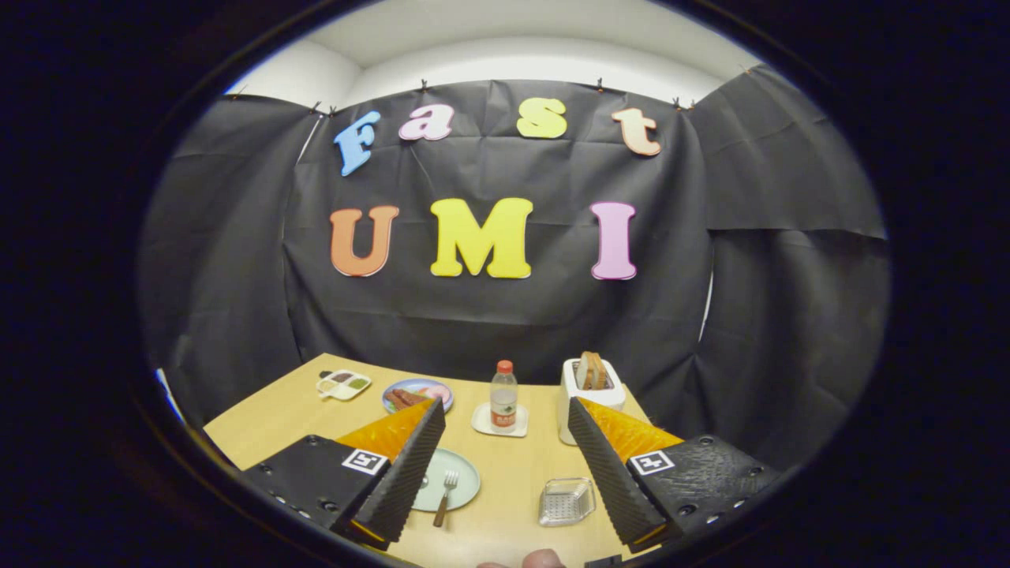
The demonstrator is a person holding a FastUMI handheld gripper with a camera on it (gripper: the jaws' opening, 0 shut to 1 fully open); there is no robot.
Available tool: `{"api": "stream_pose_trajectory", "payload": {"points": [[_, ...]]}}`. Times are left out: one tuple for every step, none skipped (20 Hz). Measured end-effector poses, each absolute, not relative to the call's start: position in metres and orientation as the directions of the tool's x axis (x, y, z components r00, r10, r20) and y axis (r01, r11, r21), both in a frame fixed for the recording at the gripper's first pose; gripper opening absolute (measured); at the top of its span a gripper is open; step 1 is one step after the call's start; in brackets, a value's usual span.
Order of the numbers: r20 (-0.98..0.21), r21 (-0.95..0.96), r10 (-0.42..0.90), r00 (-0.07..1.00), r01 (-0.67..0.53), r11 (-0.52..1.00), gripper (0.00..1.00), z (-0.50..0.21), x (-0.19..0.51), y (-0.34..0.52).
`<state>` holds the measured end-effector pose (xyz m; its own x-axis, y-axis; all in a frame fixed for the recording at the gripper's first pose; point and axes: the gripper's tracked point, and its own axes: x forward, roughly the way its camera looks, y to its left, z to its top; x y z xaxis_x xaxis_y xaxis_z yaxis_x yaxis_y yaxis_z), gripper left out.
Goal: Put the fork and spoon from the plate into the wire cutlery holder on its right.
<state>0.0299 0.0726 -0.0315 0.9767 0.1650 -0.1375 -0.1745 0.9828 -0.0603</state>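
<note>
We hold the claw [501, 465] high above the counter [505, 513] with its two fingers spread wide and nothing between them, tilted down toward the things below. The fork [445, 497] lies on the pale green plate [461, 473] just ahead of the left finger, its long axis running toward us with the tines away and the wooden handle hanging over the near rim; we cannot make out the spoon. The wire cutlery holder [566, 501] stands to the plate's right, near the right finger, so we judge the coming reach goes down and a little left
</note>
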Motion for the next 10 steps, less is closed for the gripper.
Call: {"api": "stream_pose_trajectory", "payload": {"points": [[-0.171, -0.069, 0.178, 0.969, -0.192, 0.979, 0.95, -0.039, 0.033, 0.080], [-0.215, -0.075, 0.189, 0.958, -0.209, 0.975, 0.95, -0.051, 0.037, 0.088], [-0.267, -0.077, 0.198, 0.943, -0.226, 0.971, 0.95, -0.063, 0.041, 0.097], [-0.327, -0.080, 0.207, 0.922, -0.245, 0.966, 0.95, -0.081, 0.044, 0.105], [-0.393, -0.085, 0.206, 0.896, -0.258, 0.962, 0.95, -0.098, 0.047, 0.112], [-0.453, -0.083, 0.207, 0.867, -0.272, 0.959, 0.95, -0.116, 0.053, 0.119], [-0.517, -0.084, 0.203, 0.831, -0.286, 0.955, 0.96, -0.137, 0.056, 0.126], [-0.577, -0.082, 0.193, 0.793, -0.291, 0.953, 0.95, -0.160, 0.058, 0.133], [-0.635, -0.073, 0.188, 0.749, -0.300, 0.951, 0.96, -0.180, 0.057, 0.137], [-0.689, -0.064, 0.176, 0.703, -0.301, 0.951, 0.96, -0.203, 0.058, 0.142]]}}
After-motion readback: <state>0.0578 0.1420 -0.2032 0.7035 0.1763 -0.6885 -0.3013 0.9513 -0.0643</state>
